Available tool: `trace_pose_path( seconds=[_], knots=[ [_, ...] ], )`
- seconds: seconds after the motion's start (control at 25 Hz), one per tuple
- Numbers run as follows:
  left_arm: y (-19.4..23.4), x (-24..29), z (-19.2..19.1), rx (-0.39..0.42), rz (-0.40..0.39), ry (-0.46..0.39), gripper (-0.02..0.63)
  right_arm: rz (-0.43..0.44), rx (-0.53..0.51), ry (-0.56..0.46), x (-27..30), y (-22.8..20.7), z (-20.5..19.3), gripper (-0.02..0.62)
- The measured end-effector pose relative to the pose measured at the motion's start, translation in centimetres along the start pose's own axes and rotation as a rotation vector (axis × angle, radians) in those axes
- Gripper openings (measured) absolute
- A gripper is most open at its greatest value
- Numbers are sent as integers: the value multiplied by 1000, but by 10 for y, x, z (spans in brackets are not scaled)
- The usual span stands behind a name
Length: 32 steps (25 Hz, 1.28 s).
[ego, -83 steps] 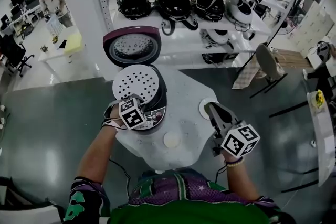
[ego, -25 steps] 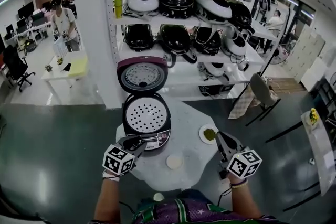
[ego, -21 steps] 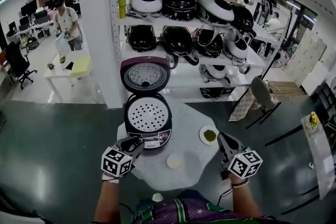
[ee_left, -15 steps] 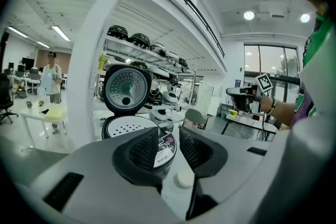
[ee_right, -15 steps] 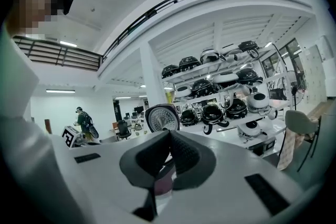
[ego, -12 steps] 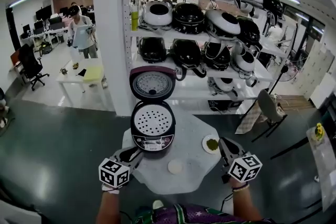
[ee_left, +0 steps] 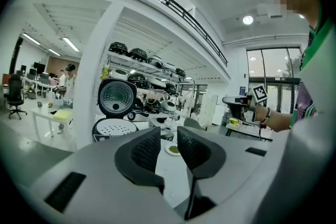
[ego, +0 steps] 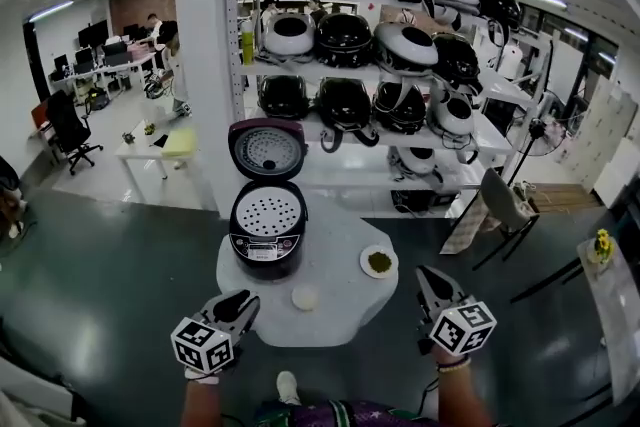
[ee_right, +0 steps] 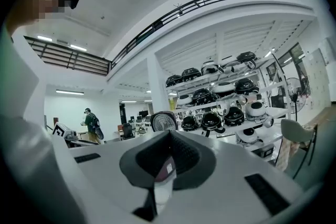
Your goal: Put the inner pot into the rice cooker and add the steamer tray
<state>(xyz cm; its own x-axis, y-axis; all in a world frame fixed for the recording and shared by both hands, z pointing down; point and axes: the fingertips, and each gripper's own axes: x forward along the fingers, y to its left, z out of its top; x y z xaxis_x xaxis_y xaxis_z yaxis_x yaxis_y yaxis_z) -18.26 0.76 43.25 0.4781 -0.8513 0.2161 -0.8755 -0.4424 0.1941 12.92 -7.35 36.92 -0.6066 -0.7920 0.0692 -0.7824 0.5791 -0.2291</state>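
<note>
The rice cooker (ego: pixel 265 233) stands on the white round table (ego: pixel 330 315) with its lid (ego: pixel 266 153) raised. A white perforated steamer tray (ego: pixel 267 213) lies in its mouth and hides whatever is beneath. My left gripper (ego: pixel 240 301) hovers off the table's near left edge, well short of the cooker. Its jaws have just been closing and stand slightly apart, with nothing between them (ee_left: pixel 168 147). My right gripper (ego: pixel 430 278) is shut and empty, off the table's right edge (ee_right: pixel 169 152). In the left gripper view the cooker (ee_left: pixel 113 126) sits far ahead.
A small plate with something green (ego: pixel 379 262) and a white disc (ego: pixel 305 298) lie on the table. Behind it are a white pillar (ego: pixel 200 65) and shelves with several rice cookers (ego: pixel 350 45). A chair (ego: pixel 500 205) stands at the right. A person stands by the far left desks.
Both grippers have drawn back from the table toward the person, and the cooker now looks smaller and farther away. The left jaws stand narrower than before.
</note>
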Motion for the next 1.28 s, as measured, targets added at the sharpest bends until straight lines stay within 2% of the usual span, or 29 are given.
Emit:
trace_pose_path(
  seconds=[0.2,0.48,0.76,0.92,1.16,1.28],
  knots=[
    [-59,-27,0,-9,77,-68,97,3,40,-20,-66,-10,-6,5],
    [-105,-72,10,-30,210,-188,72,47,42,-57,-122,-4,-12,5],
    [-155,-93,17,11,246,-240,41,37,20,-97,-170,-3,-5,5],
    [-173,-97,12,-29,234,-265,40,53,10,-98,-187,10,-13,5],
    [-184,-108,6,-60,255,-275,40,83,-23,-111,-193,24,-12,5],
    [-188,-113,6,-44,271,-276,40,88,-42,-105,-193,26,-10,5]
  ],
)
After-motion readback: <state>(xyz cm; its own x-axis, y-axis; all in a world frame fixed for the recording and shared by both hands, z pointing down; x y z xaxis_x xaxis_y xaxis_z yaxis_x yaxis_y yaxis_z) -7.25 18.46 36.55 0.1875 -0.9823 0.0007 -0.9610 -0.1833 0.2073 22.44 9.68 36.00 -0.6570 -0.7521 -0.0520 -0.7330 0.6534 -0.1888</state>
